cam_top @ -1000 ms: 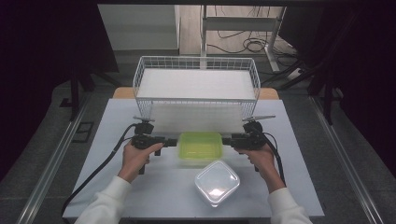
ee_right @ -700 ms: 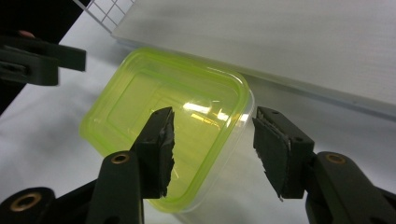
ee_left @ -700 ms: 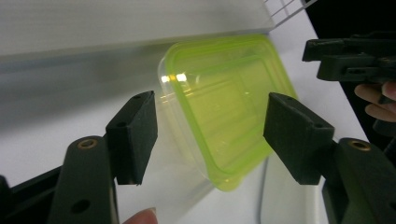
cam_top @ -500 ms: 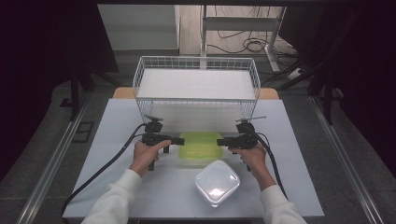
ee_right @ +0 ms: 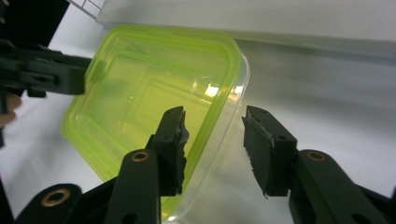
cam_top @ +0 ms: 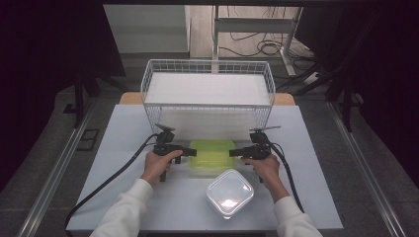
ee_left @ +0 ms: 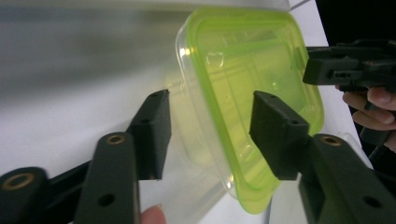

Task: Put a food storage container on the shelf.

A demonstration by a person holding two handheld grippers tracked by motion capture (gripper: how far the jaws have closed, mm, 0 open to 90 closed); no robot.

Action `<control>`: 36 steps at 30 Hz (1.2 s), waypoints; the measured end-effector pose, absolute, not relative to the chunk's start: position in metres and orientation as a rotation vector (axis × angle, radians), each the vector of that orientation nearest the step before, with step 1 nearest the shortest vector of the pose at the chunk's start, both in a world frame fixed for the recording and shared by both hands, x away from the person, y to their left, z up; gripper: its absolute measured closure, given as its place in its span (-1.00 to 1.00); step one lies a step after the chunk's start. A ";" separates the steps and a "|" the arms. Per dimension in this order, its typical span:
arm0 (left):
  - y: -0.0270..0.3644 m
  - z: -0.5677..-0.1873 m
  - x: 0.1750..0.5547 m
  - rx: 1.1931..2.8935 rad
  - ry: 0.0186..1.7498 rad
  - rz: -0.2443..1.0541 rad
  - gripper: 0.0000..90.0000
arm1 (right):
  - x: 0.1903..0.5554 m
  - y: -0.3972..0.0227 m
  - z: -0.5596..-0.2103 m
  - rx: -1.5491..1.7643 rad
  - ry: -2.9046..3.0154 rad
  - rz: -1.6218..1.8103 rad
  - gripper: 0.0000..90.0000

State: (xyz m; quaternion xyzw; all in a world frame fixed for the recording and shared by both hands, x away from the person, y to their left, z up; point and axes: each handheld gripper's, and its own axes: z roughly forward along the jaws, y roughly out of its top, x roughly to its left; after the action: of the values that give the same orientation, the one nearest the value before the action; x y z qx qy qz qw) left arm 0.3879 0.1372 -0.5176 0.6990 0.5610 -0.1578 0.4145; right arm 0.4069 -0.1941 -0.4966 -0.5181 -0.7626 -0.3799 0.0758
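Your left gripper (cam_top: 190, 152) sits at the left end of the lime-green lidded container (cam_top: 212, 154), which rests on the white table (cam_top: 123, 148) just in front of the wire basket (cam_top: 207, 94). In the left gripper view its jaws have just been closing and straddle the near corner of the container (ee_left: 243, 93): one pad stands over the green lid, the other out beside the clear wall. A gap shows on the outer side, so the jaws are still partly spread and not yet pinching.

The container itself is a clear plastic tub under a translucent green lid with a moulded rectangular panel. Through the lid you can make out nothing inside it. It lies flat, its long side running across the table between your two hands.

Just in front of it and slightly to the right lies a second, clear square container (cam_top: 230, 192) with rounded corners, apart from both grippers. What it holds cannot be told; only glare shows on its top.

Your right gripper (cam_top: 236, 152) meets the right end of the green container. In the right gripper view its jaws have likewise just been closing, with the container's (ee_right: 154, 98) rim between them: one pad over the lid's edge, the other clear of the tub wall over the table. They too stand partly spread, gripping nothing firmly.

Behind everything, the wire basket holds a flat white sheet or board (cam_top: 207, 89) across its bottom.
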 end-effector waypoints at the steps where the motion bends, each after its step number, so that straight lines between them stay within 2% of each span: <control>1: 0.136 -0.519 0.388 1.752 1.407 -0.417 0.15 | 0.408 -0.194 -0.498 -1.556 -2.274 -1.138 0.37; 6: 0.135 -0.521 0.389 1.719 1.405 -0.464 0.35 | 0.410 -0.197 -0.504 -1.551 -2.155 -1.152 0.55; 9: 0.137 -0.517 0.389 1.711 1.429 -0.444 0.62 | 0.411 -0.202 -0.506 -1.561 -2.069 -1.180 0.66; 10: 0.137 -0.517 0.389 1.711 1.428 -0.441 0.64 | 0.411 -0.203 -0.505 -1.565 -2.064 -1.177 0.68; 17: 0.138 -0.511 0.385 1.694 1.397 -0.397 0.72 | 0.408 -0.202 -0.499 -1.569 -2.099 -1.206 0.72; 36: 0.150 -0.476 0.369 1.684 1.220 -0.252 0.72 | 0.398 -0.197 -0.470 -1.433 -2.230 -1.398 0.74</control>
State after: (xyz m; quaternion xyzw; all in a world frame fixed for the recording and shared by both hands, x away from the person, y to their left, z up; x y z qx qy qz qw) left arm 0.3688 0.1500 -0.4762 0.6962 0.5044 -0.1043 0.5001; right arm 0.3985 -0.1970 -0.4695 -0.4769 -0.7422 -0.4653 0.0723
